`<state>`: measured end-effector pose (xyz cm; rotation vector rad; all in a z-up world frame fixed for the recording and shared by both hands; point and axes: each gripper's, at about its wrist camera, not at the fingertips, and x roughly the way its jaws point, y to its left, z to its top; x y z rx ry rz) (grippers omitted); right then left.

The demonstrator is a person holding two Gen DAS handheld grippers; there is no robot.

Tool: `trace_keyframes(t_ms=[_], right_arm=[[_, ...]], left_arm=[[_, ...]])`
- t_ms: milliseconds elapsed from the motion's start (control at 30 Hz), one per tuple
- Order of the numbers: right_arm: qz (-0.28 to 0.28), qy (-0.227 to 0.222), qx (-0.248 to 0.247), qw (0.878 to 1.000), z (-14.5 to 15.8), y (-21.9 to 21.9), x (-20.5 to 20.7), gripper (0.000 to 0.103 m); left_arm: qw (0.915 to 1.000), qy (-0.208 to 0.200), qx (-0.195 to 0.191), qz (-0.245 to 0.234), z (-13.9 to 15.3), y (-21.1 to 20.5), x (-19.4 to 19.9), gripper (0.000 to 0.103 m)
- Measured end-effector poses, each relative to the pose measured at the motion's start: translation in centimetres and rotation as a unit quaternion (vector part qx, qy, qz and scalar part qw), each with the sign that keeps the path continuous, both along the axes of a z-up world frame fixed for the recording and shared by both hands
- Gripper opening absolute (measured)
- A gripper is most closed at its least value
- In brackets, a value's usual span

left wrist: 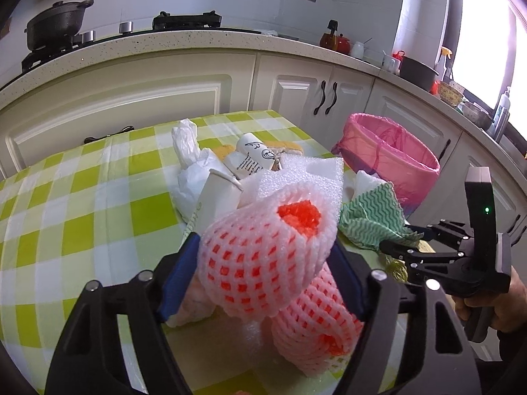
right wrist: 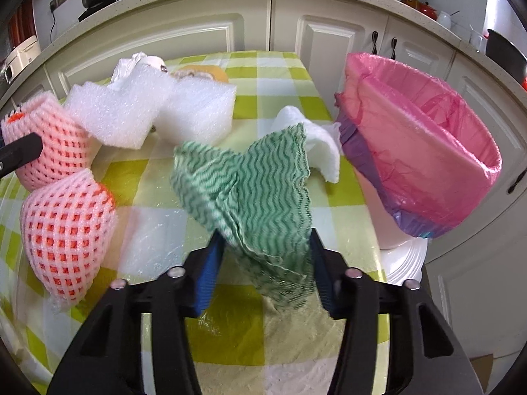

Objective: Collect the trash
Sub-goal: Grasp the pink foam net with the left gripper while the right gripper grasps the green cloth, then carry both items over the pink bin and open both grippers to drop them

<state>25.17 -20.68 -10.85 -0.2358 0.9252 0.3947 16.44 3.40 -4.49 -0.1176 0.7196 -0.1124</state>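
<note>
Pinching a foam net (left wrist: 263, 250), the left claw (left wrist: 266, 279) holds it above the near tabletop (left wrist: 66, 197). The right claw (right wrist: 263, 256) grips a green cloth (right wrist: 257, 191) left of the pink-lined bin (right wrist: 428, 151).

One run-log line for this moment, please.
left gripper: holds foam net | right gripper: holds green cloth | bin: right

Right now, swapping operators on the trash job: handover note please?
Left hand-held gripper: shut on upper foam fruit net.
Right hand-held gripper: shut on green wavy cloth, lifted off the table.
Pink-lined bin stands at the table's right edge; nothing visible inside.
Left on the checked tablecloth: second fruit net, white foam pieces, white wad, plastic bag, paper cup.
Nothing binned yet.
</note>
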Motion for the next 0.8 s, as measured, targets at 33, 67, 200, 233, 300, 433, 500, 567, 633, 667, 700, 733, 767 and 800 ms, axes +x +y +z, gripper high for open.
trace_keyframes(t_ms=[33, 67, 200, 233, 300, 433, 500, 567, 633, 667, 700, 733, 767, 800], right_arm=[[0.001, 0.001, 0.003, 1.0, 0.0, -0.1, -0.1, 0.035], [0.004, 0.002, 0.004, 1.0, 0.0, 0.0, -0.1, 0.029], [0.013, 0.009, 0.018, 1.0, 0.2, -0.1, -0.5, 0.014], [0.015, 0.008, 0.021, 1.0, 0.4, -0.1, -0.8, 0.014], [0.02, 0.006, 0.028, 0.999, 0.9, -0.1, -1.4, 0.013], [0.029, 0.0, 0.041, 0.999, 2.1, 0.0, -2.2, 0.013], [0.032, -0.007, 0.048, 0.998, 2.9, 0.1, -2.5, 0.013], [0.036, -0.012, 0.052, 0.998, 3.4, 0.3, -2.5, 0.013], [0.04, -0.018, 0.057, 0.997, 4.1, 0.4, -2.7, 0.013], [0.043, -0.021, 0.061, 0.997, 4.4, 0.5, -2.7, 0.013], [0.045, -0.023, 0.064, 0.997, 4.7, 0.5, -2.8, 0.013], [0.047, -0.027, 0.067, 0.996, 5.2, 0.6, -2.9, 0.013], [0.048, -0.031, 0.071, 0.996, 5.6, 0.6, -3.0, 0.013], [0.048, -0.036, 0.076, 0.995, 6.2, 0.4, -3.0, 0.013]], left_arm=[[1.0, 0.001, -0.002, -0.002, -0.1, 0.0, 0.0, 0.066], [1.0, 0.001, -0.004, -0.004, -0.1, 0.0, 0.0, 0.062], [0.9999, -0.002, -0.01, -0.008, 0.0, 0.0, -0.5, 0.054], [0.9999, -0.003, -0.013, -0.008, 0.1, 0.1, -0.6, 0.052], [0.9998, -0.006, -0.015, -0.008, 0.4, 0.2, -1.0, 0.05], [0.9998, -0.012, -0.016, -0.005, 0.9, 0.3, -1.6, 0.048], [0.9997, -0.017, -0.017, 0.0, 1.3, 0.5, -1.9, 0.048], [0.9996, -0.023, -0.018, 0.003, 1.8, 0.7, -2.2, 0.048], [0.9994, -0.03, -0.016, 0.007, 2.5, 0.9, -2.4, 0.048], [0.9993, -0.033, -0.015, 0.008, 2.8, 0.9, -2.5, 0.048], [0.9992, -0.035, -0.015, 0.009, 3.0, 0.9, -2.5, 0.048], [0.9991, -0.038, -0.014, 0.01, 3.3, 1.0, -2.6, 0.048], [0.9989, -0.043, -0.012, 0.011, 3.8, 1.0, -2.6, 0.048], [0.9989, -0.045, -0.011, 0.012, 4.0, 1.0, -2.6, 0.048]])
